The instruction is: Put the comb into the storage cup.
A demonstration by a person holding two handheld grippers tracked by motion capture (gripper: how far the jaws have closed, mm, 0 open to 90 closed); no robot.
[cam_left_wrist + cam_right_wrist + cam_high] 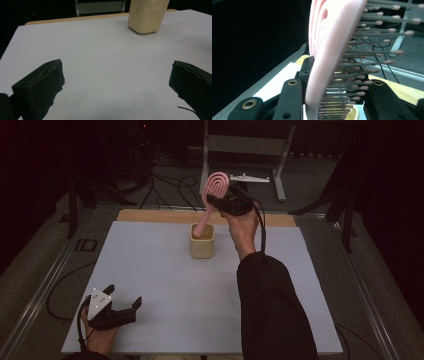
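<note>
Left tongs [122,296]: near the bench's front left corner, held in the person's left hand [100,332]. Jaws spread wide, nothing between them, pointing across the white surface toward the cup. In the left gripper view the tongs [116,82] show both black jaws far apart over bare bench.

Bench [150,270]: white top with a strip of pale wood along the far edge.

Cup [202,241]: cream, squarish, upright, near the middle of the far edge; in the left gripper view [147,15] it stands at the top, right of centre.

Hairbrush [212,195]: pink, with a looped, slotted head. Handle end down inside the cup, head raised and tilted toward the right, above the far edge. In the right gripper view the brush head [329,50] shows edge-on, bristles pointing right.

Right tongs [216,202]: raised above the cup, closed on the hairbrush just below its head; the jaws [332,100] press either side of it.

Right hand [240,222]: dark sleeve reaching from the front edge.
</note>
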